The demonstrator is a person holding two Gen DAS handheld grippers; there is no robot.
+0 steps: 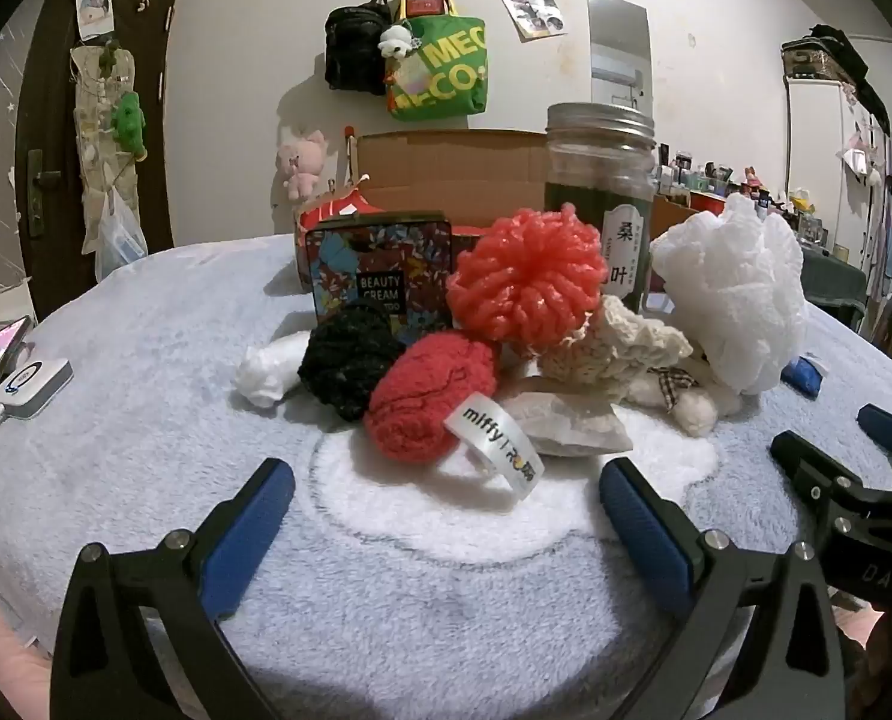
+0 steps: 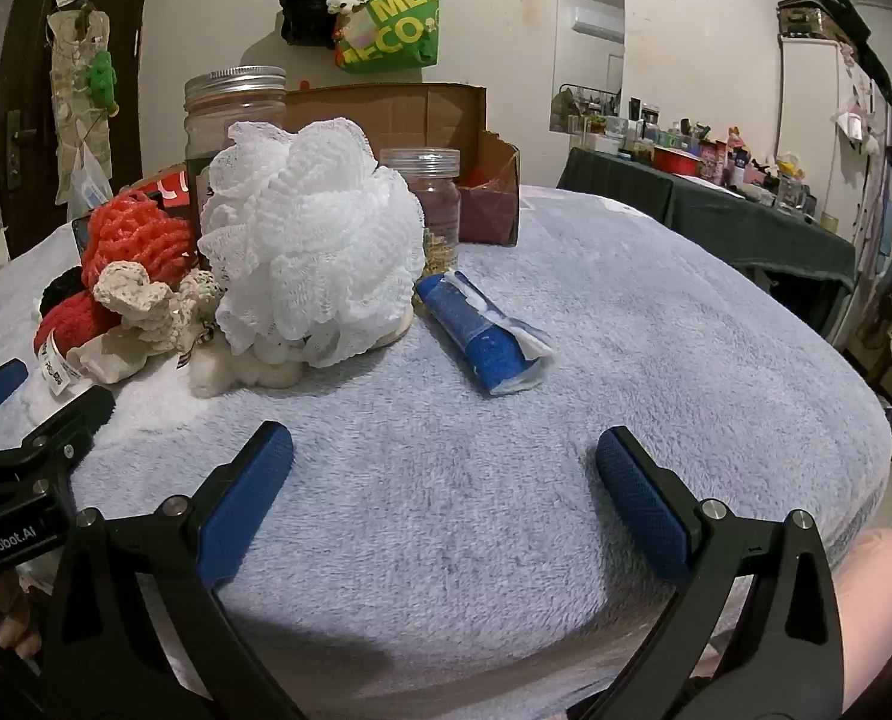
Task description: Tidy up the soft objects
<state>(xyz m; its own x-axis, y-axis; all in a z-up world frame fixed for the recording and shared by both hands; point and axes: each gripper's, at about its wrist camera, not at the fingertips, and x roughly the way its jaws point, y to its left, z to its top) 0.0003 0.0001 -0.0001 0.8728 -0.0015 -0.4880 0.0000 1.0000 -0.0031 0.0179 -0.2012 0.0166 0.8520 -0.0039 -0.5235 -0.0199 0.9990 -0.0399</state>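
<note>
A fleecy blue blanket (image 1: 146, 324) covers the table; both grippers (image 1: 446, 516) (image 2: 443, 462) gape empty, the soft pile (image 1: 529, 336) just ahead.

Left claw (image 1: 446, 480) – right claw (image 2: 444, 447) – both agape

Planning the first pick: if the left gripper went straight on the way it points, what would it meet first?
Probably the miffy ribbon tag on the red fuzzy ball; the open left gripper points at them across bare blanket. Depth is uncertain.
</note>
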